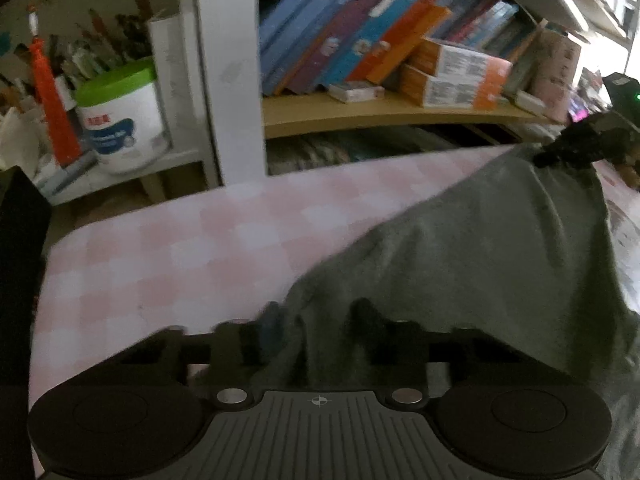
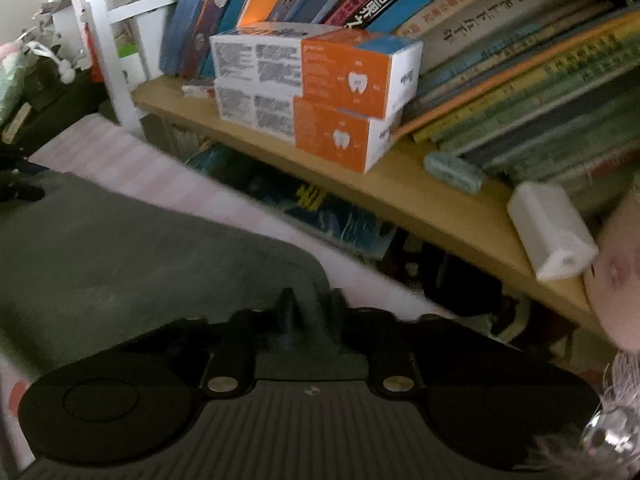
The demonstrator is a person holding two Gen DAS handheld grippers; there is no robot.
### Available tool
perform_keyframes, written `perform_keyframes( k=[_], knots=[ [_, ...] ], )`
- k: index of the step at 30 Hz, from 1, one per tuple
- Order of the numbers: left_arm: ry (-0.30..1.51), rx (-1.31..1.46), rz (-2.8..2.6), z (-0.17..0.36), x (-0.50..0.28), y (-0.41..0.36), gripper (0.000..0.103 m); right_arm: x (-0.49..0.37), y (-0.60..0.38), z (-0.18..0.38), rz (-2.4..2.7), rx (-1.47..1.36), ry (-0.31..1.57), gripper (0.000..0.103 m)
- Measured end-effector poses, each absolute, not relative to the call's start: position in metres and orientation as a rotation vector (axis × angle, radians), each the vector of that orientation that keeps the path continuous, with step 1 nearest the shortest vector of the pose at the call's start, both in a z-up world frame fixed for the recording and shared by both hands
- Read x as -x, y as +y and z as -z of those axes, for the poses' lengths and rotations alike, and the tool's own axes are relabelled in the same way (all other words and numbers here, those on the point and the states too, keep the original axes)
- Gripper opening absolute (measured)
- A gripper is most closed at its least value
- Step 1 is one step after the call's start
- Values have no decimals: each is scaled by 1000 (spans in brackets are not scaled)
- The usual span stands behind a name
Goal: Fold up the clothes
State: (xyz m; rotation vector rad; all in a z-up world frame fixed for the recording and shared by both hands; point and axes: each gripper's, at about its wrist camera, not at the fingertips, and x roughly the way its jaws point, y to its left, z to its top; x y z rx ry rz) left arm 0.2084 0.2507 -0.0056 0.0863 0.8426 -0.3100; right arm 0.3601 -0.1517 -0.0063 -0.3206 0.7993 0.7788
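Grey cloth (image 1: 480, 248) bunches between the left gripper (image 1: 316, 316) fingers, nearest the left wrist lens; the jaws stand narrowly apart with the fabric pinched in the gap. Right gripper (image 2: 310, 304) is nearly together, clamped on a rounded corner of the same cloth (image 2: 120, 248), and in the left view it shows as a dark shape (image 1: 568, 148) holding the far corner up. So the cloth hangs between two grippers over a pink checked bedsheet (image 1: 160, 260).

Writing is mostly blurred. Two orange-and-white boxes (image 2: 320, 100) are stacked on the wooden shelf (image 2: 440, 204), each bearing a white tooth mark; their small print is unreadable. Behind them stands a row of books (image 2: 500, 60) with Chinese characters on the spines, too soft to read surely. One white tub (image 1: 124, 120) with a green lid carries a red and blue label I cannot make out, beside one orange tassel (image 1: 52, 108). One white plug block (image 2: 552, 228) lies on the shelf.
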Motion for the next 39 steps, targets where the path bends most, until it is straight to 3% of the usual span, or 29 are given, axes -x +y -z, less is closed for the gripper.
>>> perform_keyframes(
  k=[5, 11, 18, 24, 34, 39],
  knots=[
    [861, -154, 198, -2, -204, 225, 22, -322, -153, 4, -668, 402, 678, 10],
    [707, -207, 123, -33, -168, 213, 22, -269, -149, -18, -520, 418, 516, 10],
    [518, -254, 92, -75, -79, 206, 22, -176, -172, -57, -486, 385, 326, 10],
    [398, -299, 78, -89, 17, 194, 22, -52, -200, -56, -494, 454, 208, 10],
    [491, -299, 42, -19, 114, 176, 33, 84, -226, 0, -569, 638, 296, 11],
    [504, -174, 14, 3, 145, 175, 48, 92, -232, 21, -557, 507, 456, 15]
  ],
)
